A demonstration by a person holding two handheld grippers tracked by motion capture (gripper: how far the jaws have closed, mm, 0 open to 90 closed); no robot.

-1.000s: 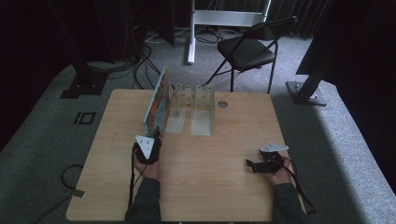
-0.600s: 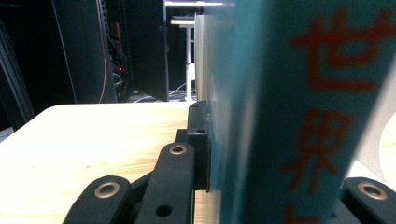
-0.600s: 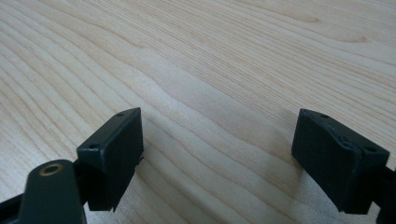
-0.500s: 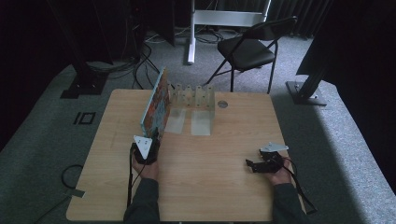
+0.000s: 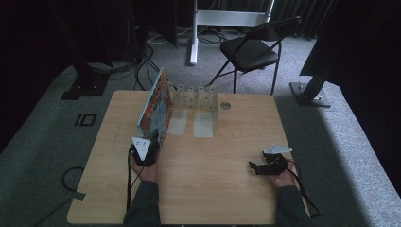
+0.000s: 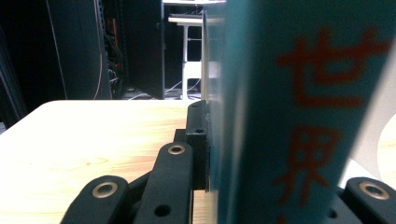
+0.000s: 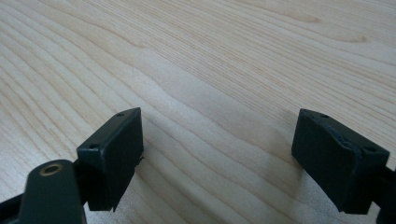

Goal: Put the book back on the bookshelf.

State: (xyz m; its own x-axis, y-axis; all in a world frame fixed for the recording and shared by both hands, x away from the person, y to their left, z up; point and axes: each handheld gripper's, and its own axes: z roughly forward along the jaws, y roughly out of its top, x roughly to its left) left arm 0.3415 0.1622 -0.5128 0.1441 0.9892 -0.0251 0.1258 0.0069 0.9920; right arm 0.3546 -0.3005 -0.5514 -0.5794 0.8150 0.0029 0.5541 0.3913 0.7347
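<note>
Left gripper view: jaws clamp a teal book lettered 世界; right gripper gapes.

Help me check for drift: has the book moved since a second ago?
No. The book stands at the same spot beside the clear rack, held by the left claw.

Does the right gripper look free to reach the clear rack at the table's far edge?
Probably yes: the right gripper is open and holds nothing, and bare table lies between it and the clear rack.

I note the book: teal spine with red characters, cover busy orange-and-blue. Table pale wood grain; rack clear.
</note>
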